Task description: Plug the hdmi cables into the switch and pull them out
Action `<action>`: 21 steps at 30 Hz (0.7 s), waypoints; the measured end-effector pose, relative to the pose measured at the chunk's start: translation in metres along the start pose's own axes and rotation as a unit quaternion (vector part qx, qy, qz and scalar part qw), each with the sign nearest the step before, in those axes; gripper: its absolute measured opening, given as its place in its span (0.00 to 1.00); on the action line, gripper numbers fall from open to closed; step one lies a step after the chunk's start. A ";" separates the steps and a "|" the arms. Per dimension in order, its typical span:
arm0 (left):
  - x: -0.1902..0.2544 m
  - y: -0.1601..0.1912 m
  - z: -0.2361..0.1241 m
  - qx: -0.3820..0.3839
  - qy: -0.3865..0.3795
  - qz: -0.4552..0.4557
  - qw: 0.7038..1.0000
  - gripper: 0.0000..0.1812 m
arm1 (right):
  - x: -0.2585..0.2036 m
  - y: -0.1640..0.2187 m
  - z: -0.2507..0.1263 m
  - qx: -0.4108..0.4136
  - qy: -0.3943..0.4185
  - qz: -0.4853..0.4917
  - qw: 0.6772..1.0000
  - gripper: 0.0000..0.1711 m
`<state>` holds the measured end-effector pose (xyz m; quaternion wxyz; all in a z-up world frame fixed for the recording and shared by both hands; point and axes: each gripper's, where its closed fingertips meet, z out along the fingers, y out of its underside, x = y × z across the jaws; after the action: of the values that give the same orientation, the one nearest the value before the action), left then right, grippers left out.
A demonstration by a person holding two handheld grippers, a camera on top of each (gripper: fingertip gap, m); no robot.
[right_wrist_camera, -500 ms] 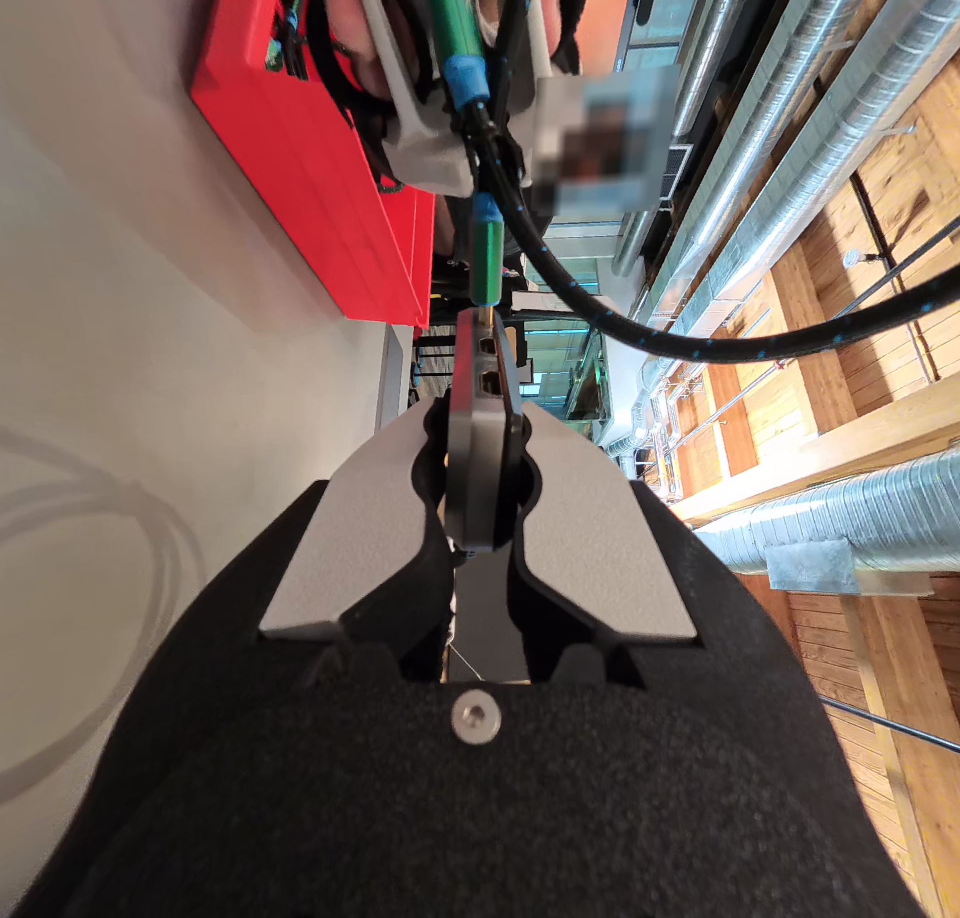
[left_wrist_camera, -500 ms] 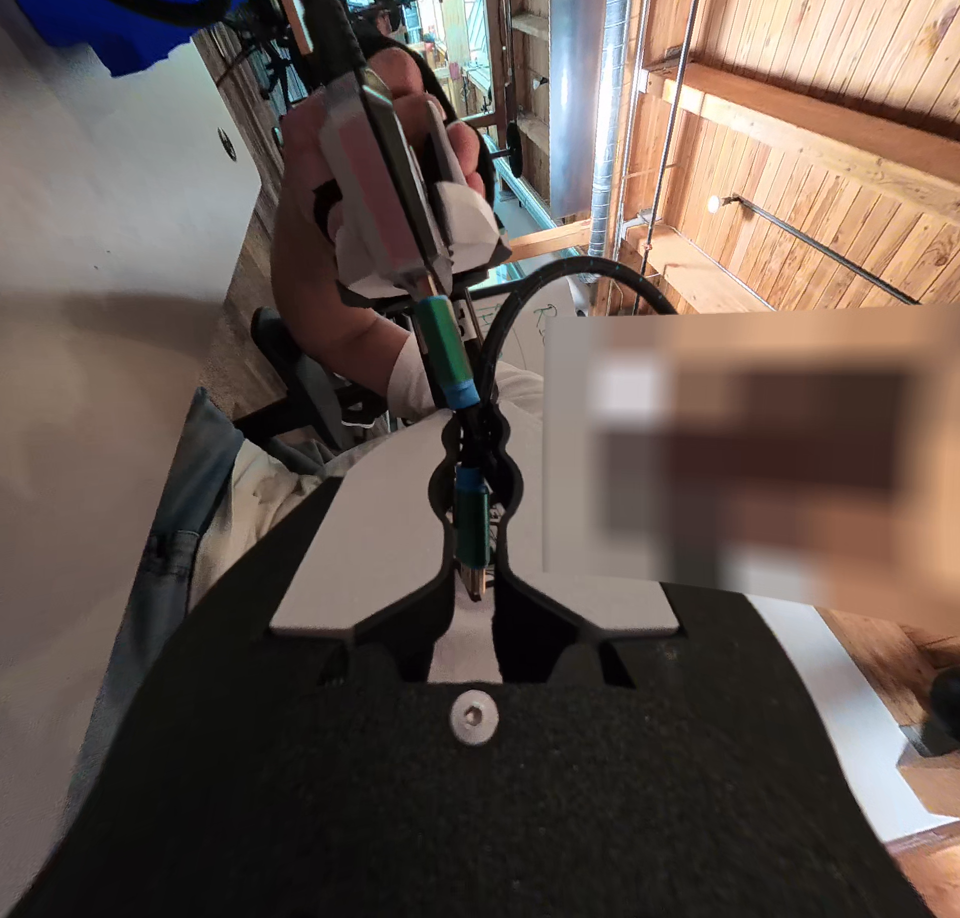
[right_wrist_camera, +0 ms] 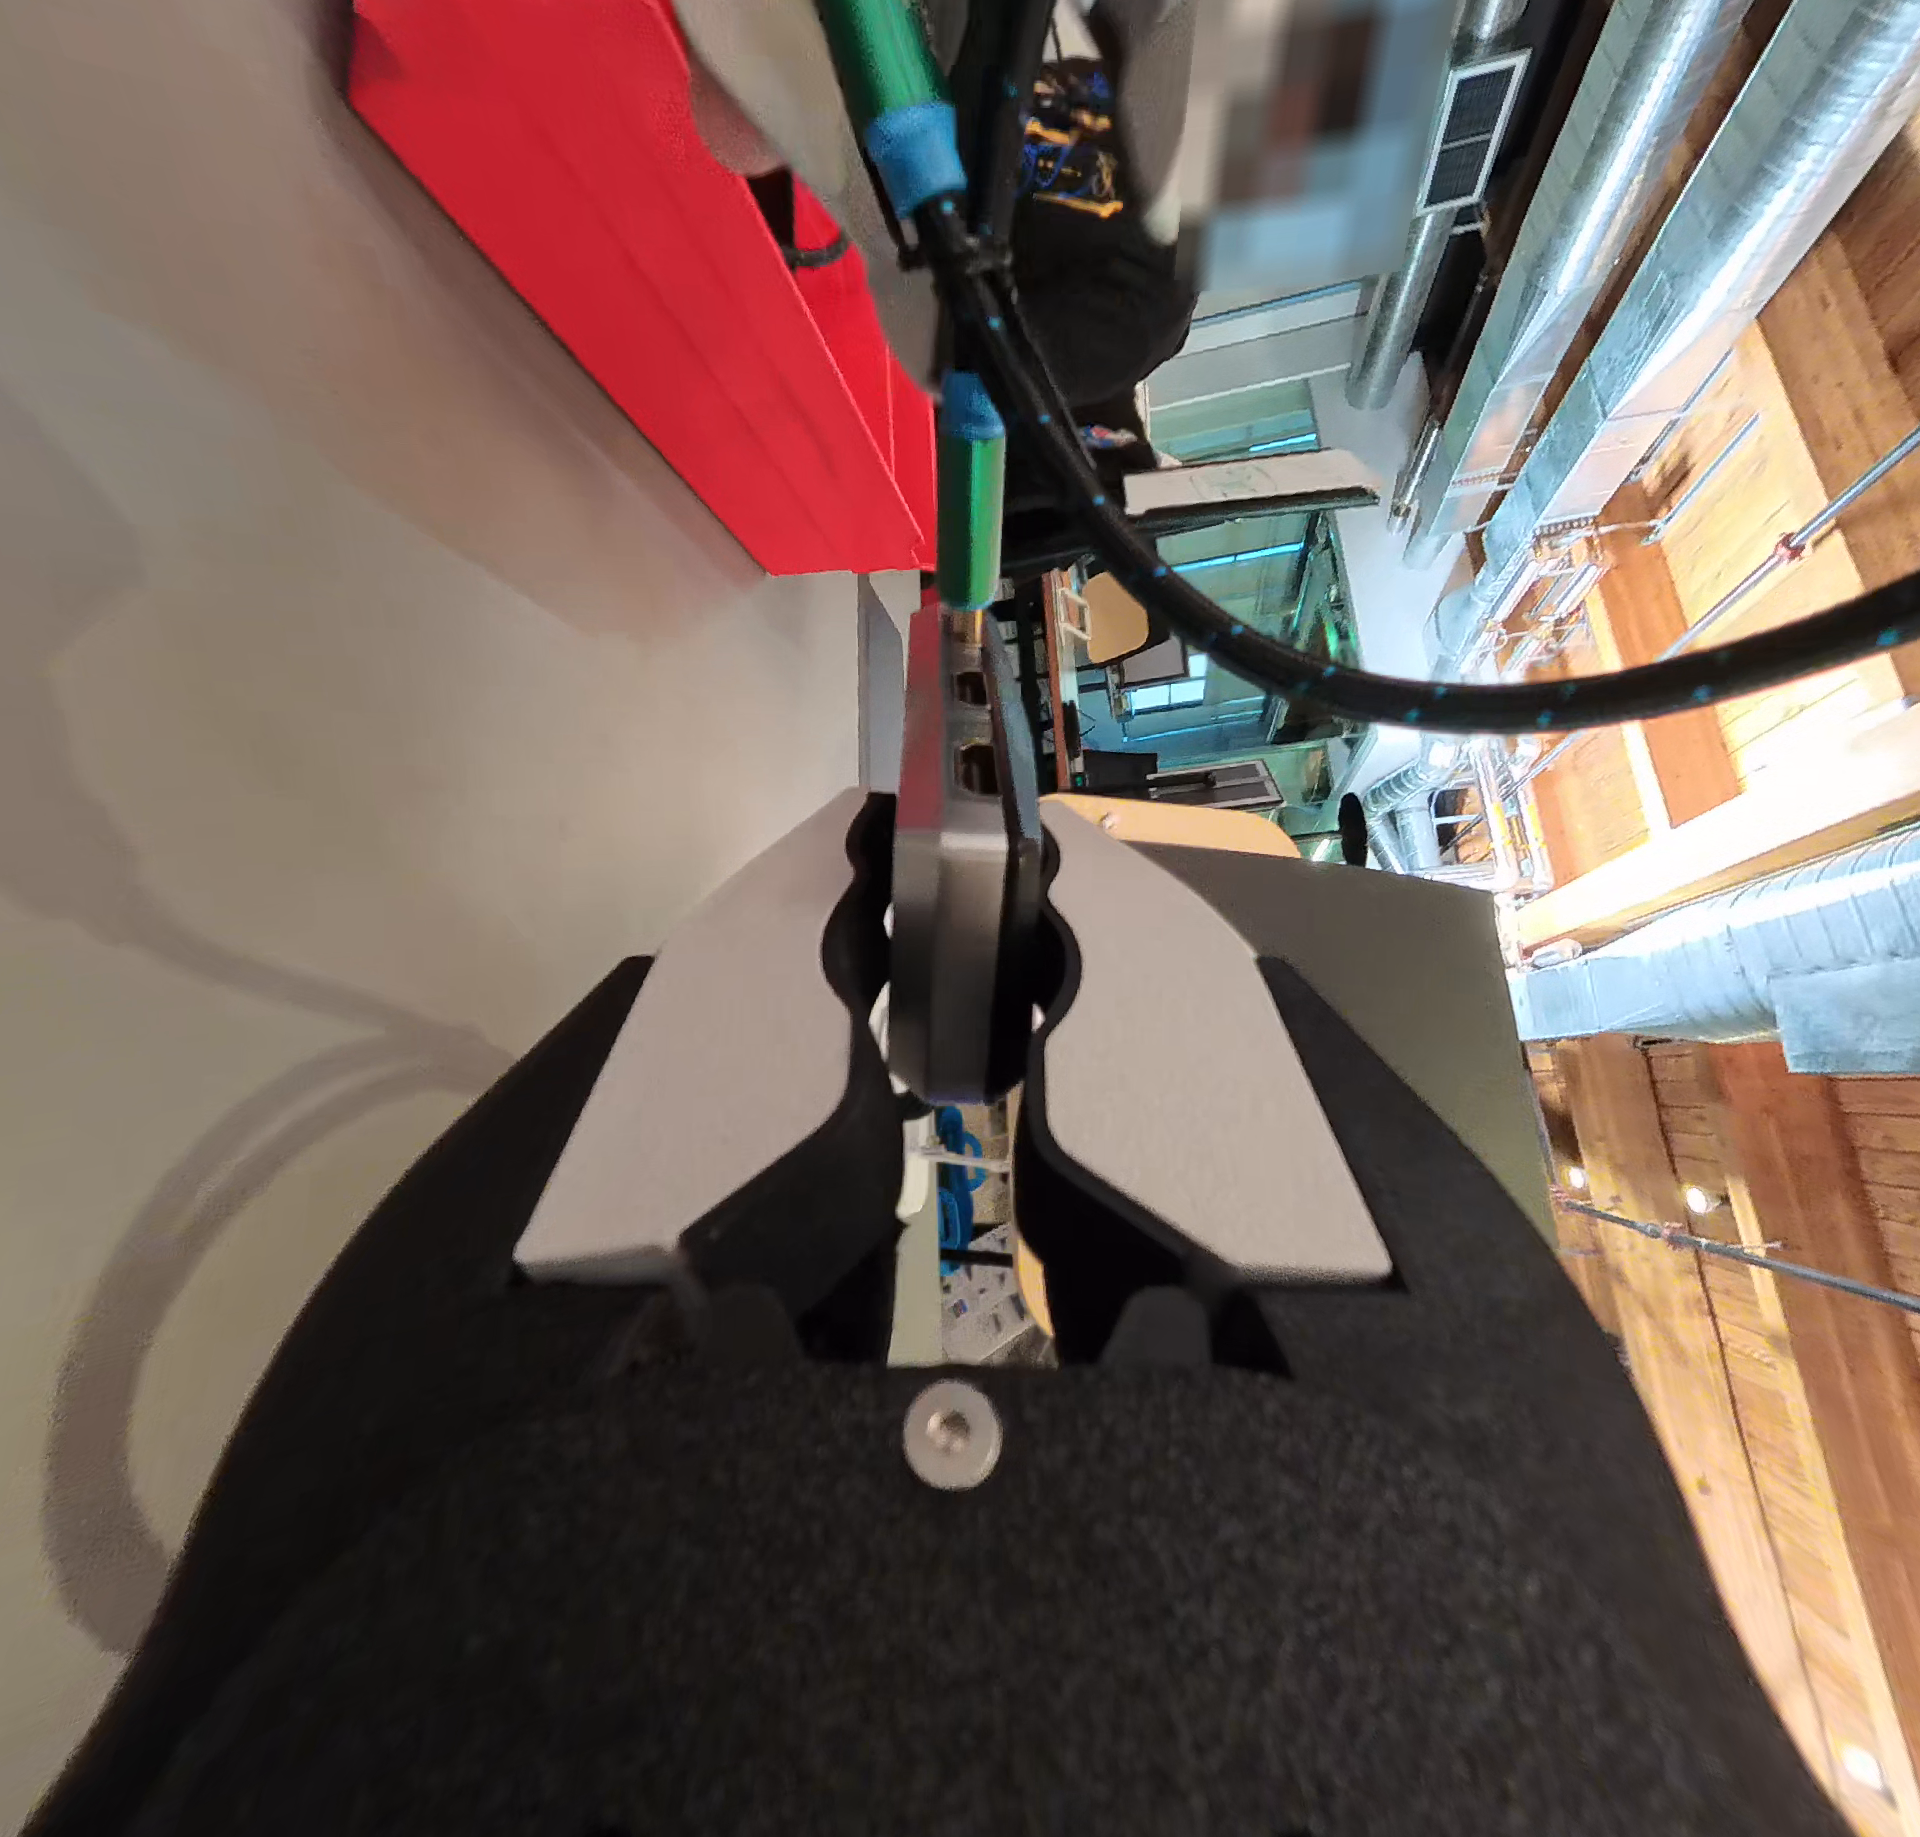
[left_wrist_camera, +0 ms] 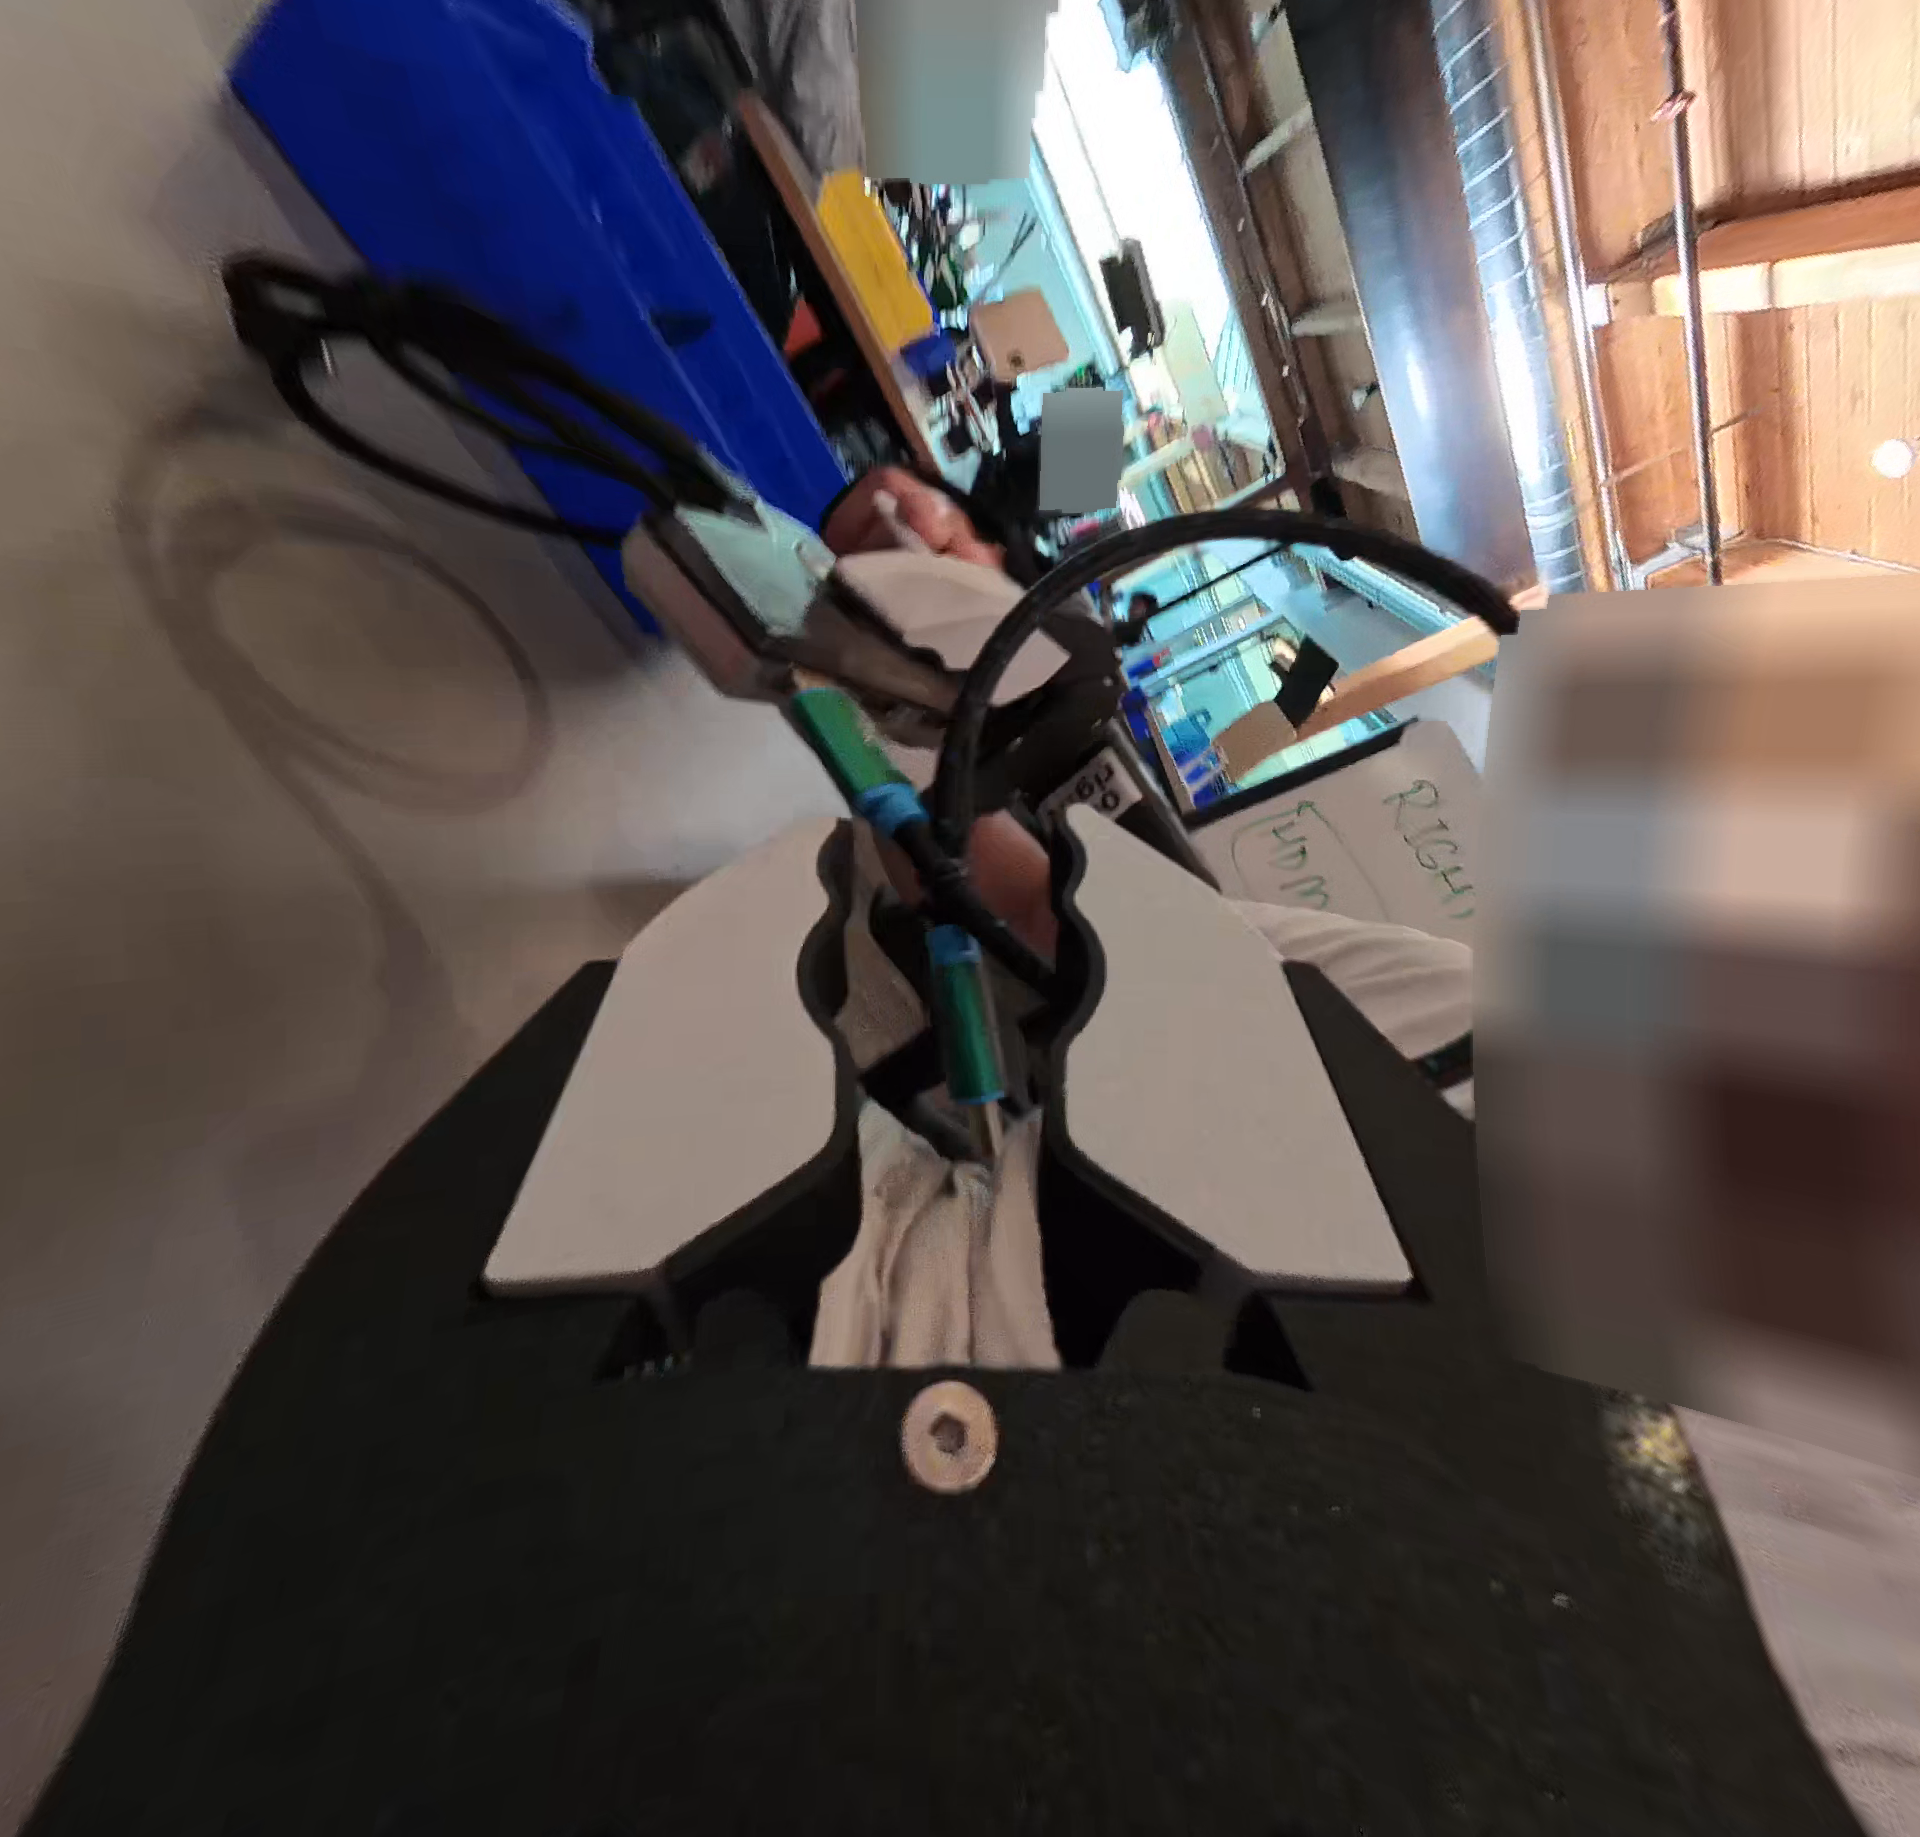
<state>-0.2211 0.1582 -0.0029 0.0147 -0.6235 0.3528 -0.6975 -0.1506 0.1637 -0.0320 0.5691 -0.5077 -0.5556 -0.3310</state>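
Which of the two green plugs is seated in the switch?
The far plug, its tip in the switch. The other plug hangs free between the left fingers.

Writing shows in two places, both in the left wrist view. A white board (left_wrist_camera: 1340, 852) propped behind the gripper carries handwritten green marker words, one of them ringed by a drawn outline; they stand sideways in the frame and run partly behind the mosaic patch. A small white sticker (left_wrist_camera: 1086, 800) with black print sits on the black body of the other gripper, just above the jaws; its print is tilted and partly cut off. The right wrist view has no writing that can be made out on the red bin (right_wrist_camera: 623, 260), the switch (right_wrist_camera: 951, 873) or the cables
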 end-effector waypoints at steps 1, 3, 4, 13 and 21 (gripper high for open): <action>0.004 -0.007 -0.005 0.026 -0.004 0.022 0.999 0.22 | 0.000 0.002 0.000 -0.002 -0.001 0.005 1.000 0.13; 0.009 -0.022 -0.020 0.088 -0.041 0.083 0.992 0.22 | 0.000 0.005 0.000 -0.008 -0.005 0.016 1.000 0.13; 0.008 -0.028 -0.030 0.119 -0.075 0.119 0.983 0.22 | 0.000 0.007 0.001 -0.011 -0.009 0.022 1.000 0.13; 0.006 0.008 -0.042 0.168 -0.238 0.344 0.893 0.23 | 0.002 0.018 0.000 -0.025 -0.004 0.028 0.999 0.13; -0.001 0.017 -0.002 0.131 -0.293 0.374 0.870 0.31 | -0.004 0.016 0.001 -0.031 -0.005 0.004 1.000 0.13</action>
<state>-0.2293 0.1472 -0.0126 0.4587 -0.6131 0.4441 -0.4654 -0.1359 0.1678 -0.0390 0.5518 -0.5287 -0.5458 -0.3436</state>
